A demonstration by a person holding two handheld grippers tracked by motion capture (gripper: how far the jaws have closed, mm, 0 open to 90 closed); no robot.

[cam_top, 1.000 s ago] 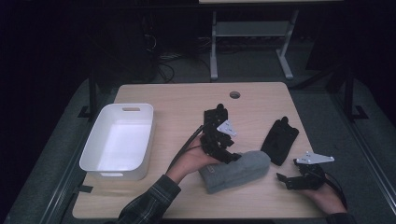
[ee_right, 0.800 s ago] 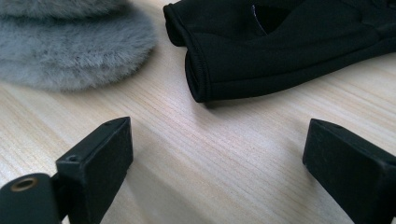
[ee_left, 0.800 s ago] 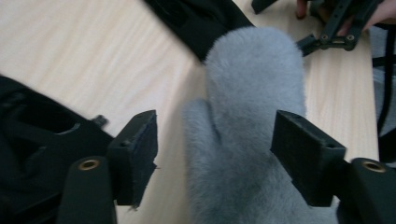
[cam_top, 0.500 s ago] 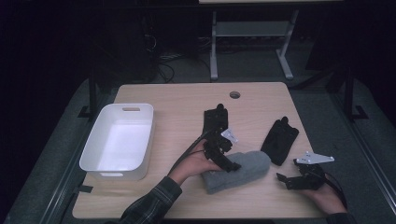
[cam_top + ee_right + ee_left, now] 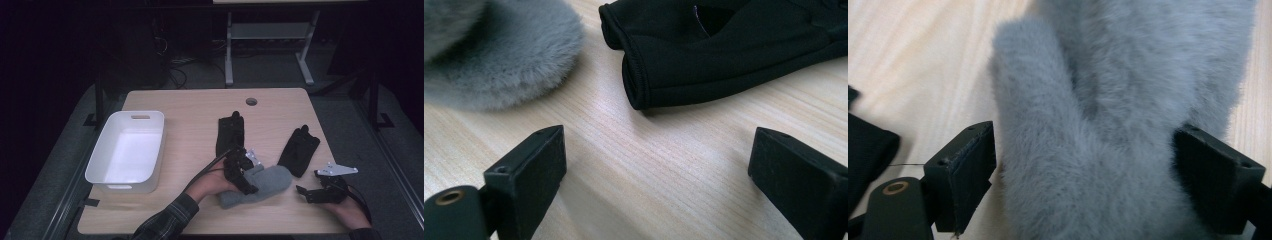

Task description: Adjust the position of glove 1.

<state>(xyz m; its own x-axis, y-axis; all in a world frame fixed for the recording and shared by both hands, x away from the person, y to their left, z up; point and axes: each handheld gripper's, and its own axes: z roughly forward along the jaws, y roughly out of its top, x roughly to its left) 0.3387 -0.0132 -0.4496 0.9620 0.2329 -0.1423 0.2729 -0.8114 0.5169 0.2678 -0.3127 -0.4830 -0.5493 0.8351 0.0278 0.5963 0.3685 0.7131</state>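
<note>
Dark room beyond; pale wooden worktop (image 5: 200,107) lit in the middle. At far left, white bin (image 5: 127,150), nothing visible inside. Next, black glove (image 5: 230,132) flat on the wood. Left tongs (image 5: 247,186) lowered onto grey furry mitten (image 5: 260,186) compared with a second ago; jaws just widened, now straddling the mitten, fur between the pads (image 5: 968,170) but not yet squeezed. Judged: approach done, closing next for a pick, likely toward the bin. Further right, second black glove (image 5: 299,150), apart from the mitten. Right tongs (image 5: 303,192) released, resting unmoved over bare wood near that glove's cuff (image 5: 634,75).
</note>
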